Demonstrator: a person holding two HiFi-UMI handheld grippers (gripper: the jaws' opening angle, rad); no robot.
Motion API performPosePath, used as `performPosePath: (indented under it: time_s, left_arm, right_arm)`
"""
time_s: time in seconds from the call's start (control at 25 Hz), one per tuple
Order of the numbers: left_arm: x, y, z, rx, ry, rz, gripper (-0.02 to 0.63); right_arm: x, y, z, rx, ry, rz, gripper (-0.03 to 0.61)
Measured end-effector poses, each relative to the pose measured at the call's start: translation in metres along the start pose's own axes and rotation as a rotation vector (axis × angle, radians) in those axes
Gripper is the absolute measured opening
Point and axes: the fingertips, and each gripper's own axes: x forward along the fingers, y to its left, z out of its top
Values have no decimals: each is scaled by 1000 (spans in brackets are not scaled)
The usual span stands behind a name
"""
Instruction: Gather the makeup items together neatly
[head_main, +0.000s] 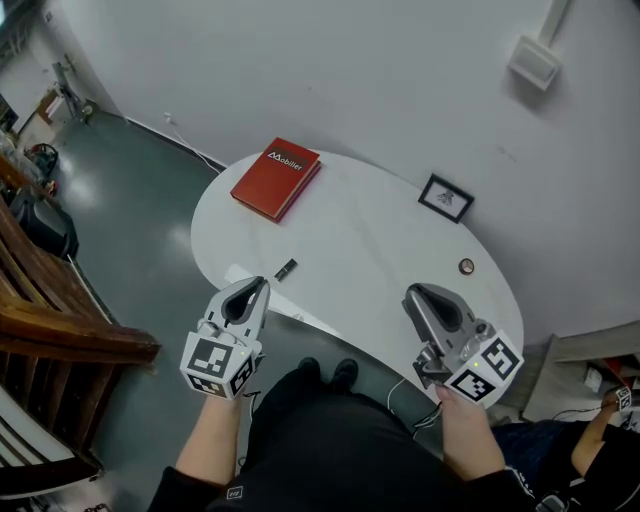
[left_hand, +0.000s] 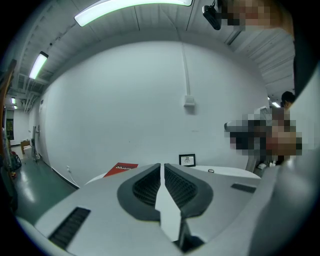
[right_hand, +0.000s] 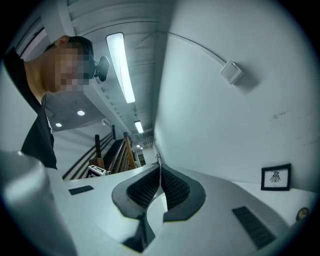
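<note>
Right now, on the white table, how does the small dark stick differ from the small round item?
Shape: the dark stick is long and narrow, while the round item is a small circle.
Colour: the dark stick is black; the round item looks brownish.
Place: the dark stick lies by the left gripper, the round item nearer the right gripper.
Both are small and rest on the white table, untouched.

Person's in all black clothes, black sleeves and black shoes too. The left gripper and right gripper are smooth grey shells with dark ribbed pads, each with a cube of black-and-white square markers.
</note>
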Motion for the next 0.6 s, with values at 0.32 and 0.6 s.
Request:
performPosePath:
  time_s: [0.32,0.6]
  left_arm:
    - [51,24,-34,-27,81,-70,15]
    - [90,36,-83,-35,200,-145,104]
  right_arm:
    - [32,-26,-7,61,29,-48,37]
    - [46,-44,-32,128,87,-99,37]
